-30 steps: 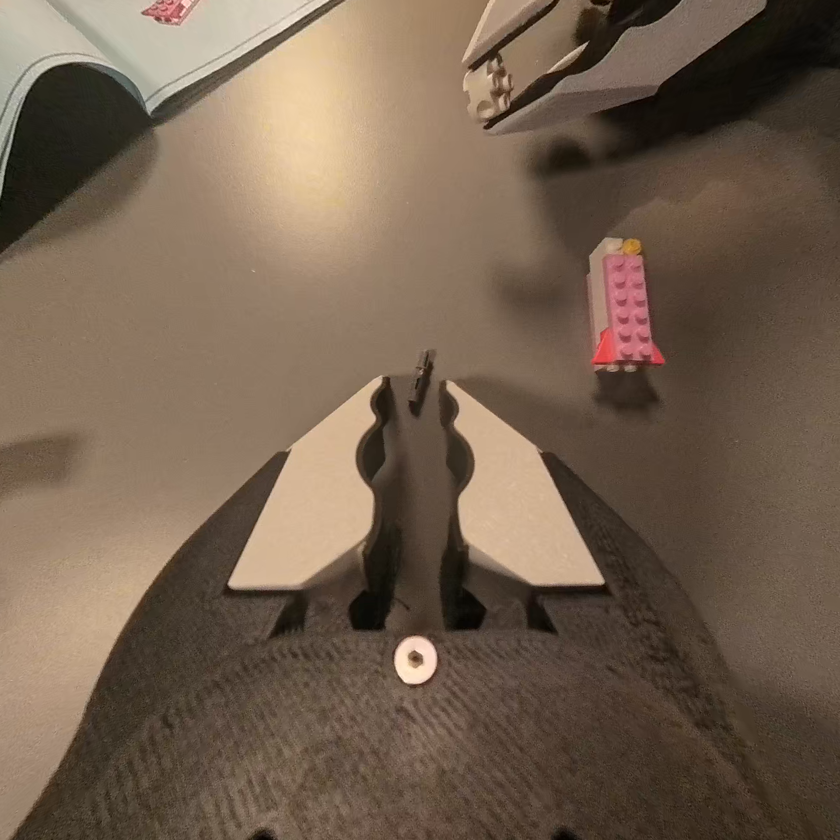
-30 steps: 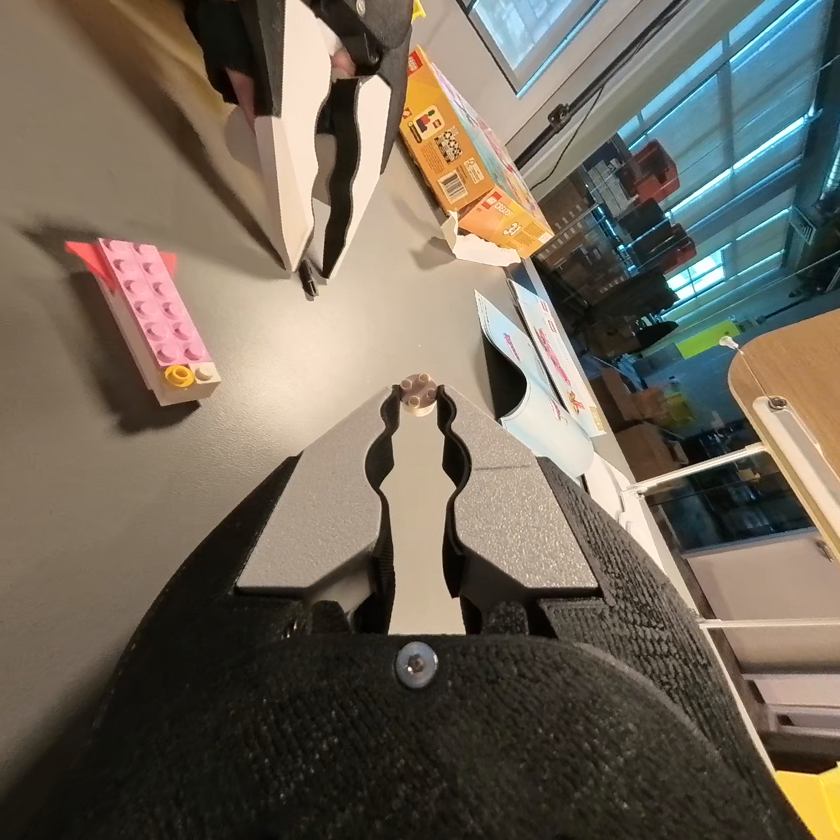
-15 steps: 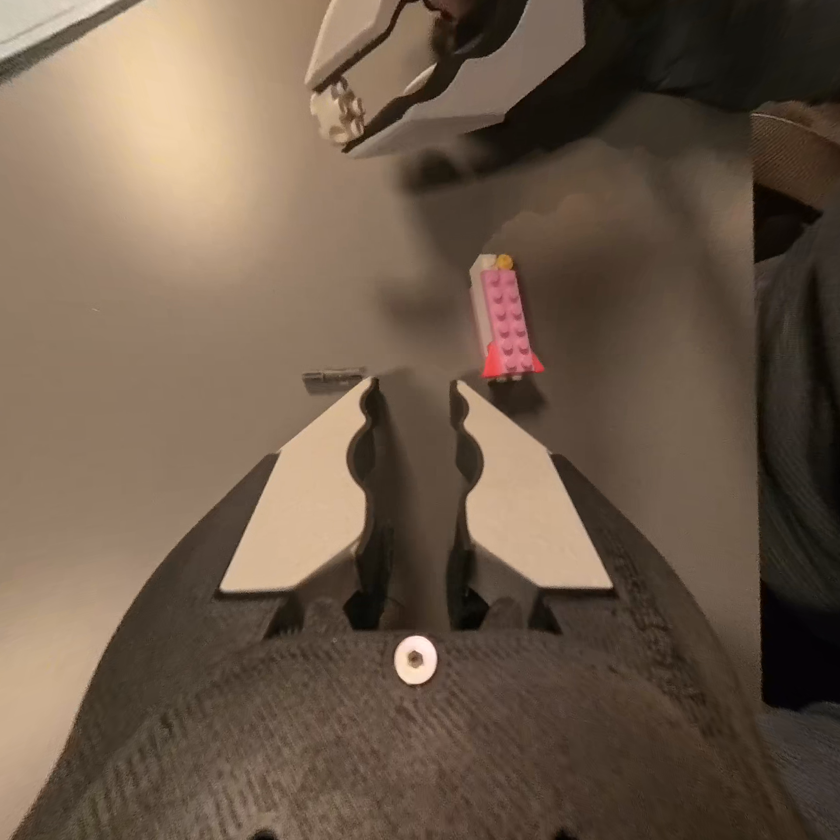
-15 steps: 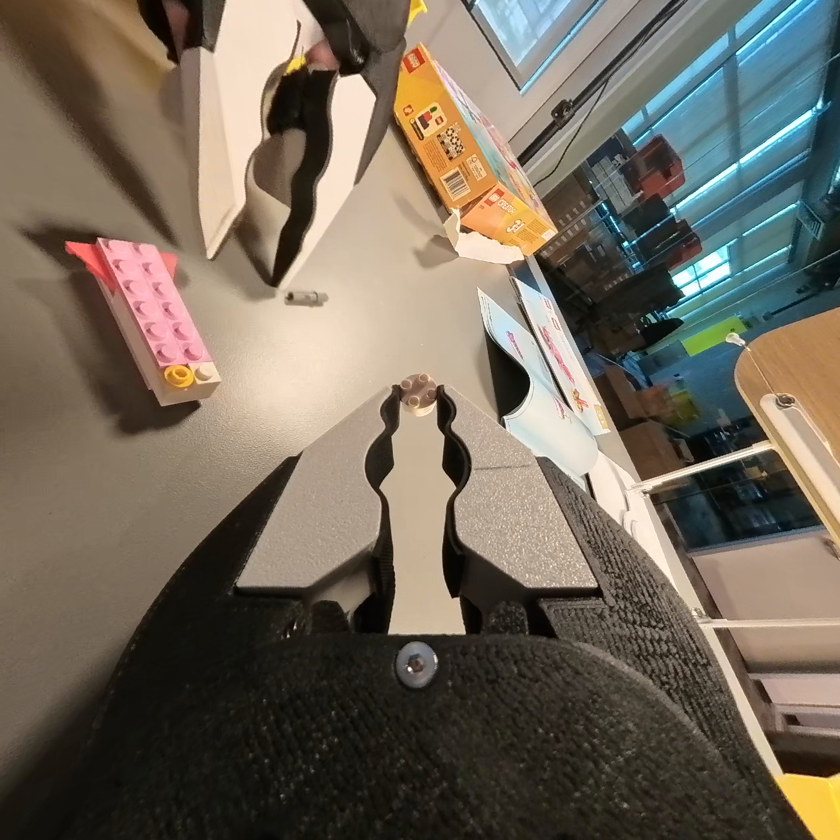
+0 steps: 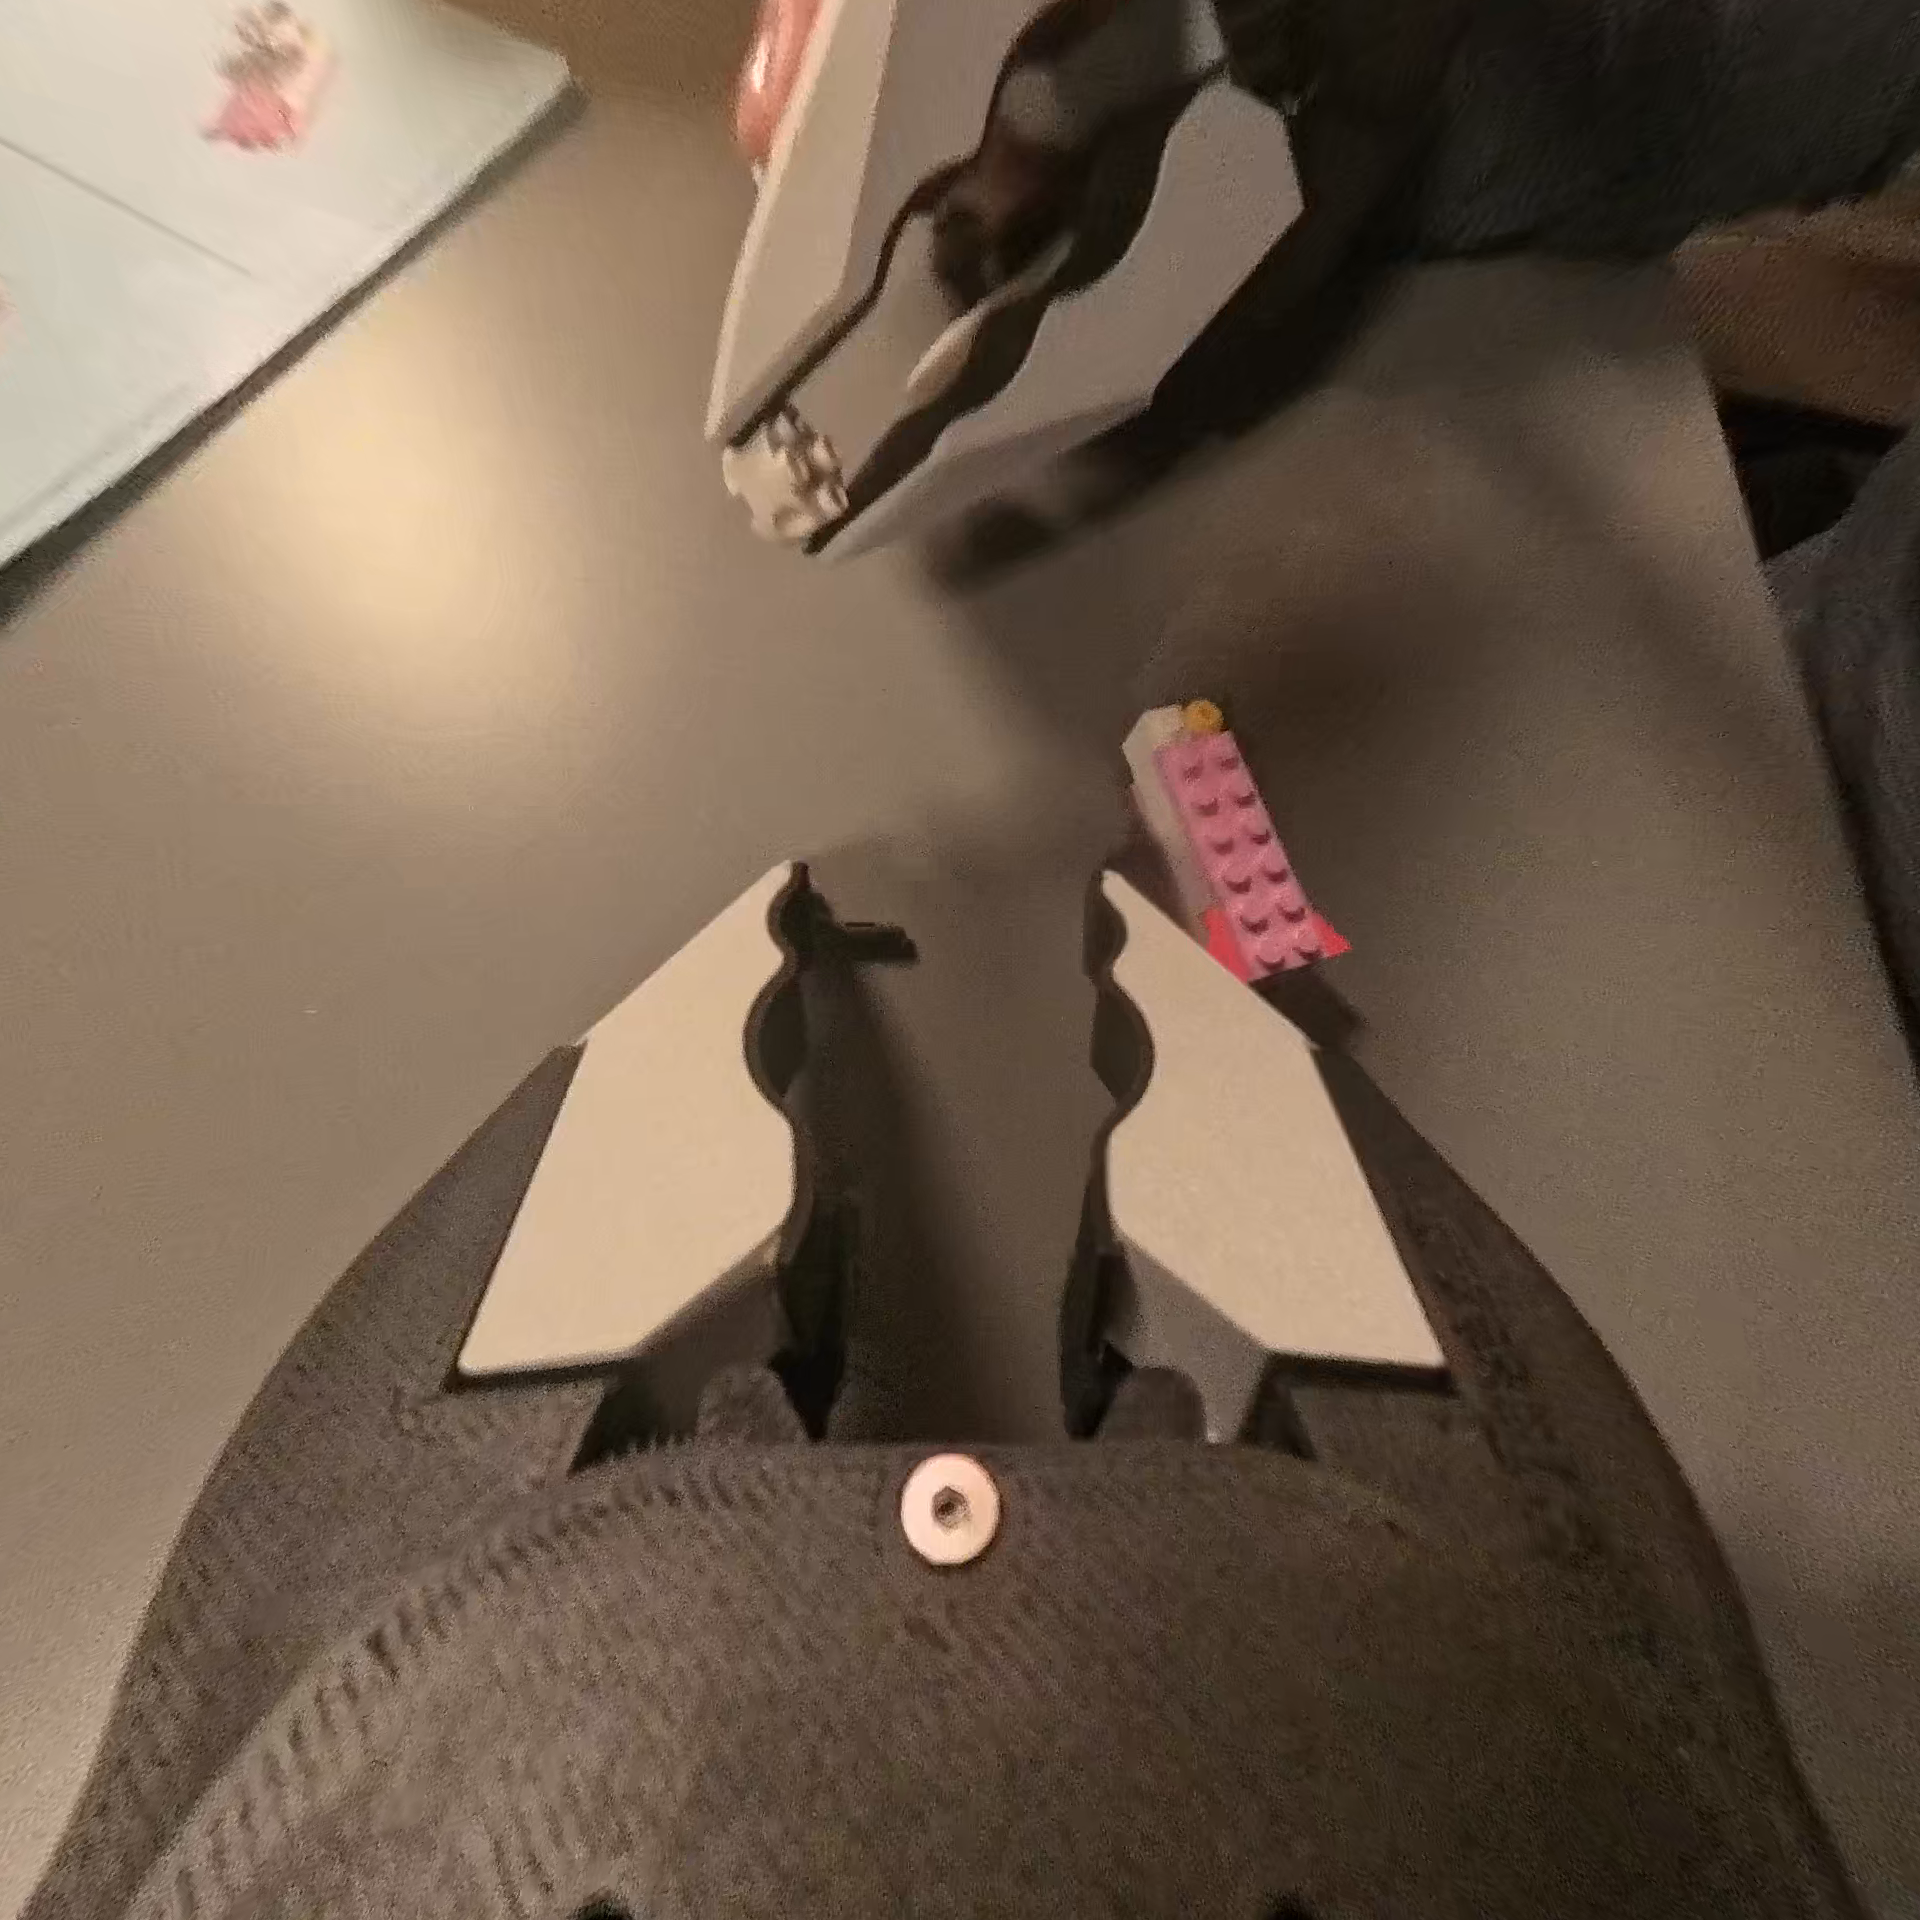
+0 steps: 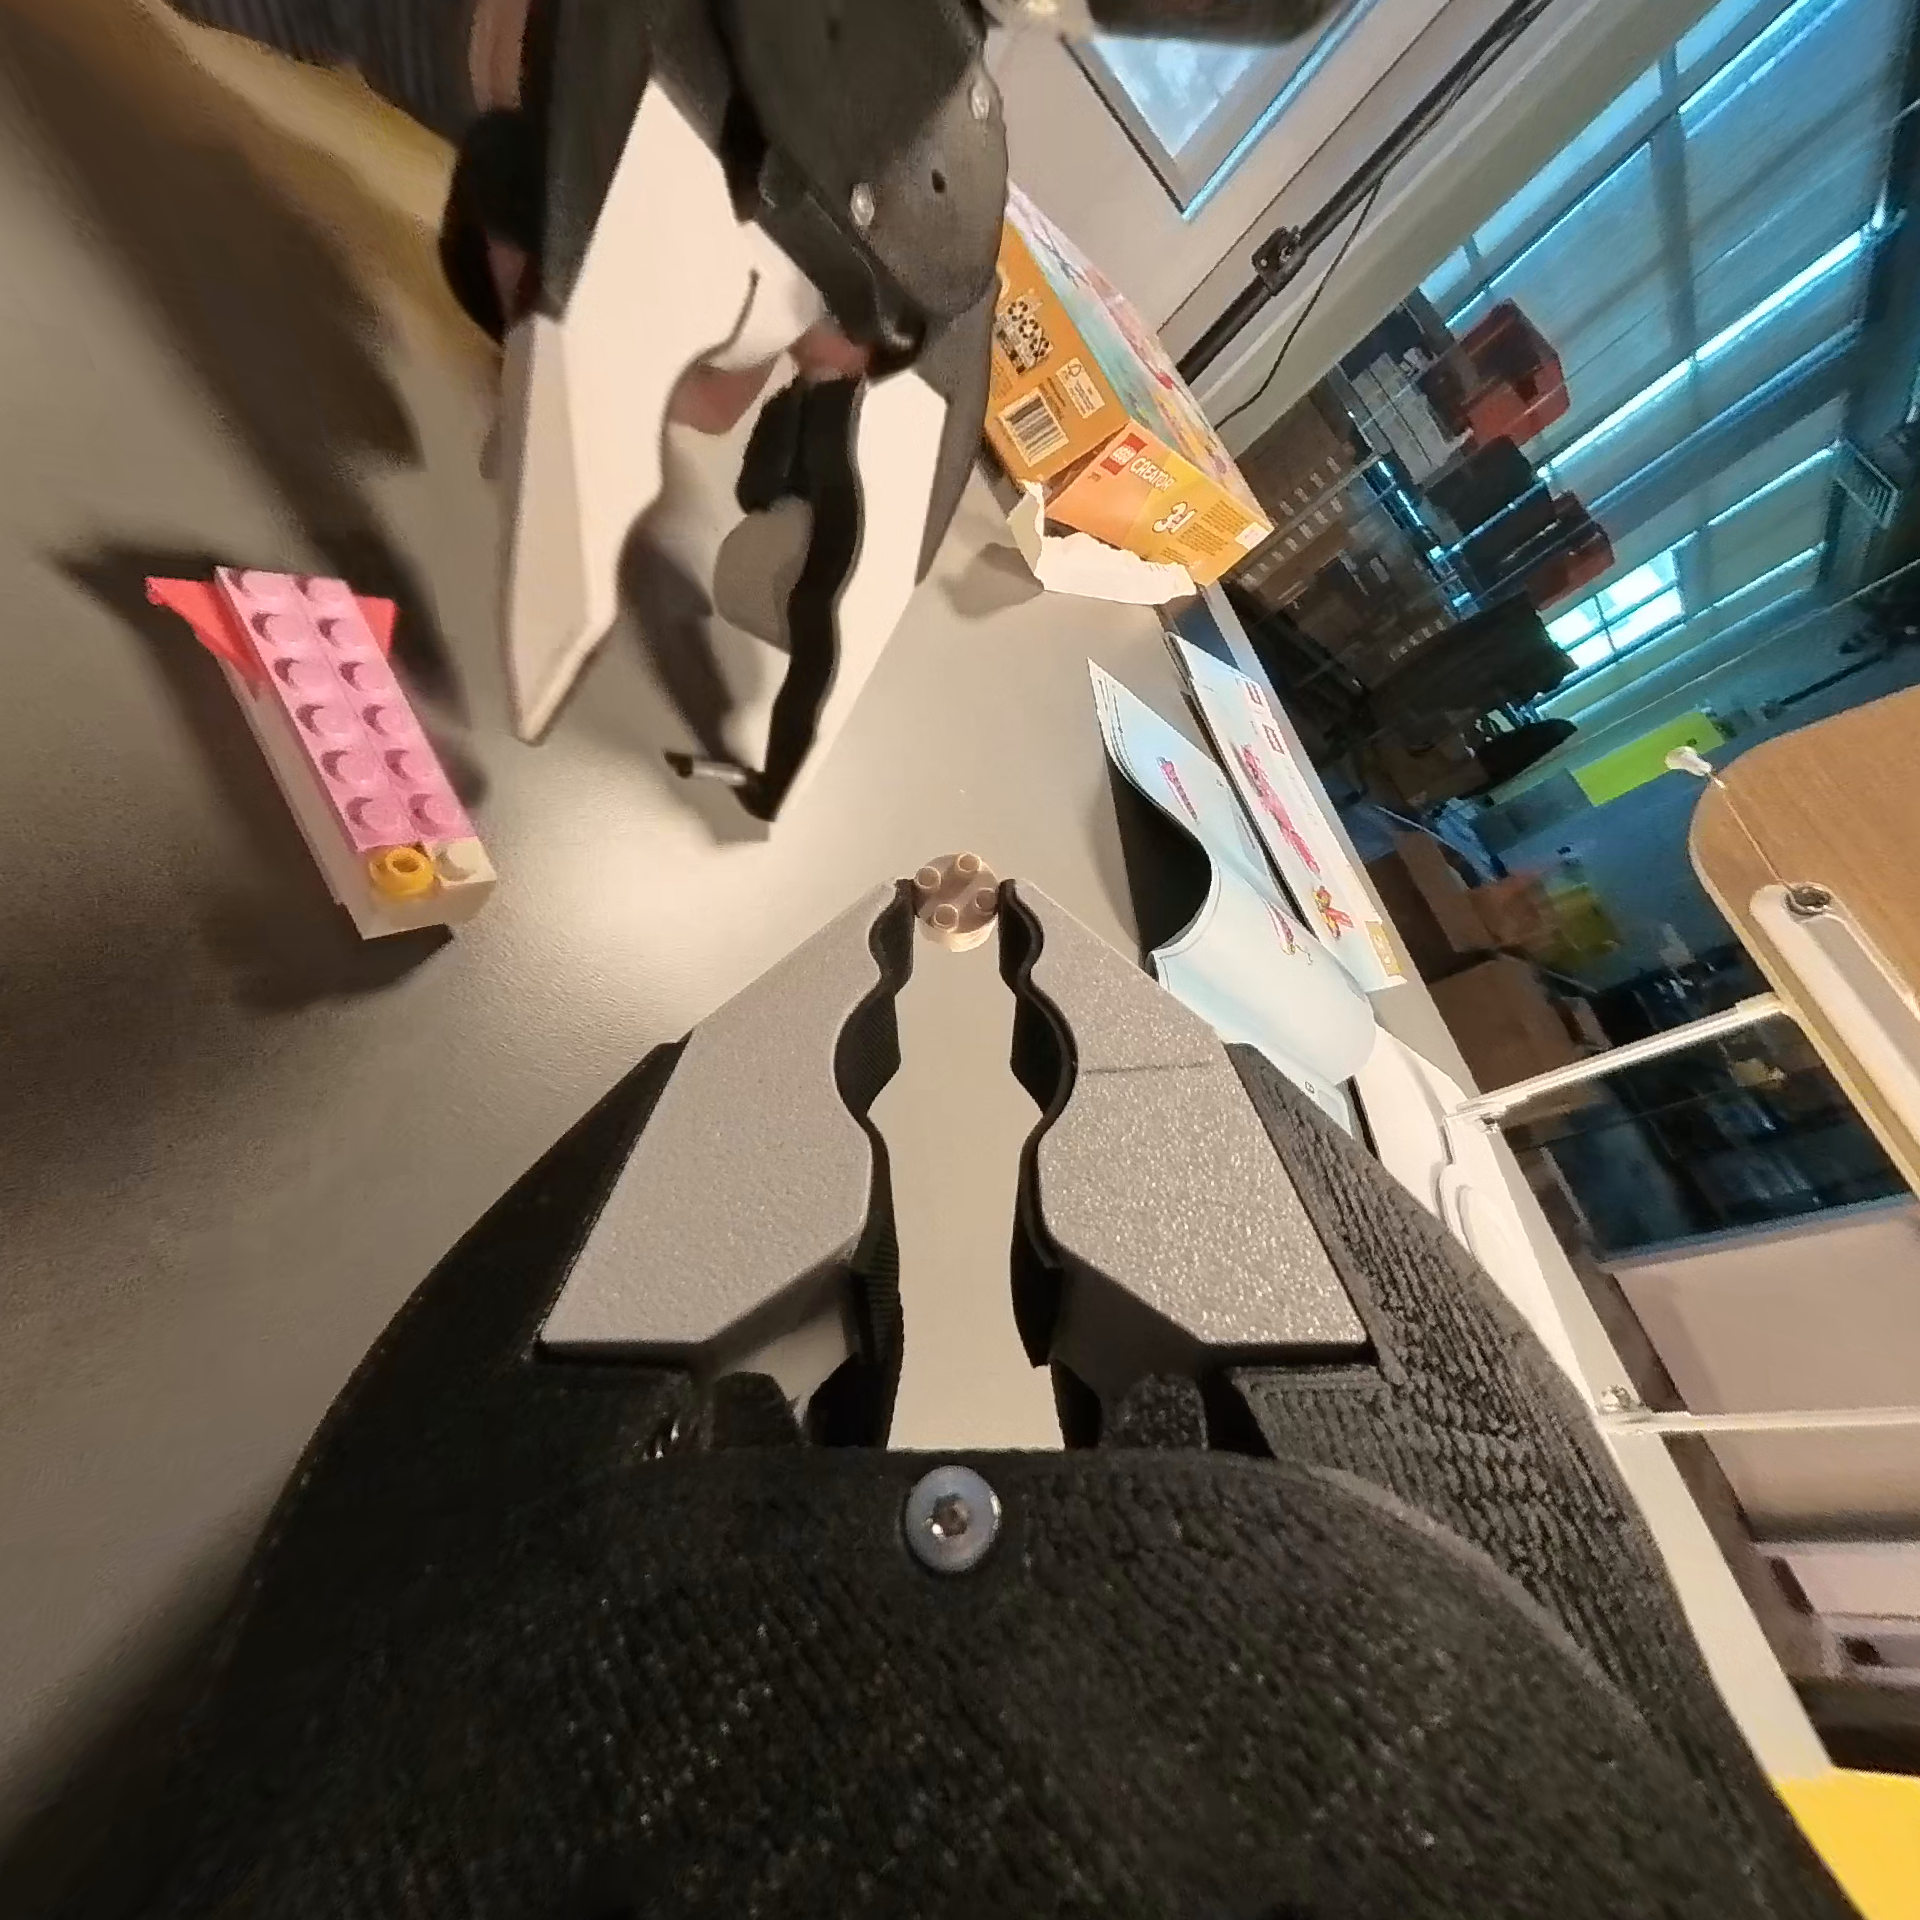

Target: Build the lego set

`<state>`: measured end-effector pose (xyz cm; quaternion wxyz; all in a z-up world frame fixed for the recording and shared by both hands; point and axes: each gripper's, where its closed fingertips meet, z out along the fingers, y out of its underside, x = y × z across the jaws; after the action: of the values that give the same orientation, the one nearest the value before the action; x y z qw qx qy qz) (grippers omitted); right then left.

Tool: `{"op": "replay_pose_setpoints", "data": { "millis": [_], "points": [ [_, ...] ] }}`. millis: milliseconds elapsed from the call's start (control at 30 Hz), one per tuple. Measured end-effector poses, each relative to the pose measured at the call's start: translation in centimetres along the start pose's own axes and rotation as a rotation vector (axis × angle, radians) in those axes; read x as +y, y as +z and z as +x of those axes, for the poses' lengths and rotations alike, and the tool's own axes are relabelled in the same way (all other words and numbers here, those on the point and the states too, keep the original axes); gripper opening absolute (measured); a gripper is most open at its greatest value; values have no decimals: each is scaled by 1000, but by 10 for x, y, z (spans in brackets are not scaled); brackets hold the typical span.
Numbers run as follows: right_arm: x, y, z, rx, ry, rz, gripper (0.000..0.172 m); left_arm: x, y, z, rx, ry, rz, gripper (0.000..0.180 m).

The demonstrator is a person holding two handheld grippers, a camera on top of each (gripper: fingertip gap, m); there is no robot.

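Grippers, one in each of a person's hands, work low over a grey bench [image 6: 312, 1195]. The right gripper [image 6: 958, 902] is clamped on a small round beige stud piece [image 6: 956, 914], both pads pressing its sides at the very fingertips. That piece looks light, hard and smooth, so a pinch across its round edge is the only hold, and it could pop out if squeezed off-centre.

Beyond and to the left of the right gripper, the left gripper [image 5: 948, 894] hangs with its fingers spread wide and nothing pressed between them. A tiny dark pin [image 5: 868, 932] lies on the bench touching the inner tip of its left finger [image 5: 665, 1101], with the other finger well clear. The pin appears stiff, very light and apt to roll; taking it across its middle looks safest.

Just beside the left gripper's right finger lies a pink brick assembly [image 5: 1242, 847], with a white base, red wedges at the near end and a yellow stud at the far end. It seems rigid and is best held by its long sides.

Farther off lie an open pale blue booklet [image 6: 1262, 935] and an orange box [image 6: 1101, 416].
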<state>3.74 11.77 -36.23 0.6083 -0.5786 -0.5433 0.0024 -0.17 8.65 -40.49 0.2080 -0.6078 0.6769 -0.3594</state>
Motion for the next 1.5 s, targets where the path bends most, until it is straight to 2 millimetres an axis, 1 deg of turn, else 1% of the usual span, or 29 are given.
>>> {"op": "replay_pose_setpoints", "data": {
  "millis": [167,267,300,333,433,500,533,600,633,867,967,1133,1267,1400,1500],
  "points": [
    [0,0,-1,-4,-6,-1,14,-3,-12,-2,-28,-50,30,48],
    [0,1,-1,-6,-2,-2,14,9,-13,1,-33,-62,-9,42],
    [0,1,-1,-5,0,-3,14,12,-12,3,-23,-69,-16,40],
    [1,1,-1,-5,2,-2,14,10,-13,6,-8,-69,-2,37],
    [1,1,-1,-7,9,-1,14,-1,-11,-3,-60,4,33,48],
    [1,2,-1,-9,11,-1,14,-11,-5,-5,-49,52,49,56],
    [1,2,-1,-9,13,-1,14,-12,0,-5,-29,51,39,59],
    [1,1,0,-8,16,-1,14,-7,9,-5,2,33,-15,60],
    [2,1,0,-8,18,-1,14,-9,9,-5,7,34,-4,59],
    [2,1,-1,-13,24,0,14,2,-3,-3,-8,-15,-21,50],
    [2,1,-1,-15,24,-1,14,5,-4,-4,-30,-5,-25,43],
    [2,2,-1,-17,25,-2,14,5,-3,-12,-99,13,-8,27],
    [2,2,-2,-20,20,-1,14,4,-3,-18,-134,-17,6,14],
    [2,2,-4,-30,14,0,14,1,1,-14,-100,-46,24,14],
    [1,2,-5,-36,14,5,14,0,2,-17,-125,-23,24,16]
  ]
}}
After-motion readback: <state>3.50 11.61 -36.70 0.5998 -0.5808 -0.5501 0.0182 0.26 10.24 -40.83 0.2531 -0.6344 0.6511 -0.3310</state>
